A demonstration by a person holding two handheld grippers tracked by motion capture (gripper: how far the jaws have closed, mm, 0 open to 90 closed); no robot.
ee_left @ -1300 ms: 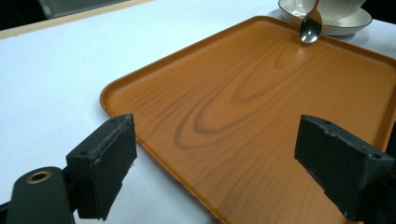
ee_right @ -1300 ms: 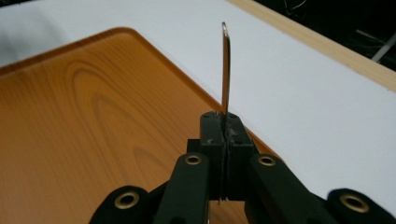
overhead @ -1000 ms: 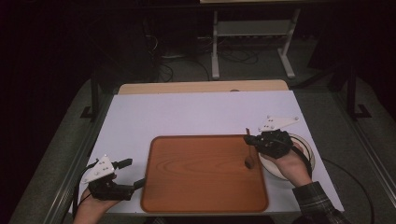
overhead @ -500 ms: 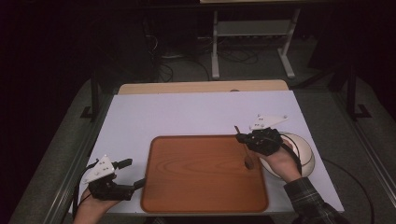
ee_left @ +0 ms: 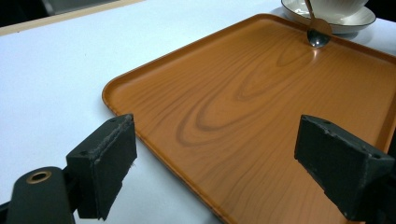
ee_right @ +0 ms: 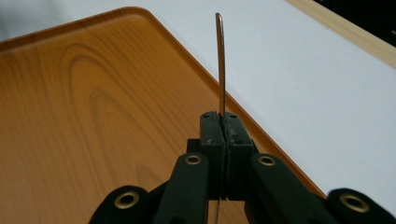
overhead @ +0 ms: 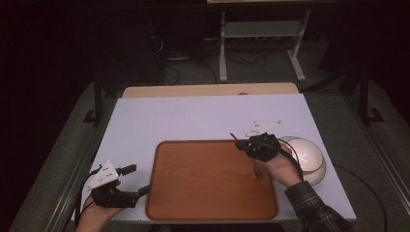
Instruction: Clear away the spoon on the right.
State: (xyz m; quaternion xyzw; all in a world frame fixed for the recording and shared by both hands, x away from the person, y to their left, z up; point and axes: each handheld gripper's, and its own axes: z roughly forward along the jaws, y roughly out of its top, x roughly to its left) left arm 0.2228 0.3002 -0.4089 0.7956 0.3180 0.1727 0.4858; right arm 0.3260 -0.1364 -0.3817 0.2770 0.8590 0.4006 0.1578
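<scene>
White tabletop (overhead: 193, 118) bears a wooden tray (overhead: 208, 179); dark room behind.

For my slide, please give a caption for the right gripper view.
Right tool shut on a thin spoon handle above the wooden tray.

right gripper (overhead: 240, 143) | with spoon (ee_right: 220, 60) clamped, moved left off the bowl (overhead: 305, 157) | now over tray's (overhead: 208, 212) right edge | bowl more exposed, earlier largely covered by hand
</scene>
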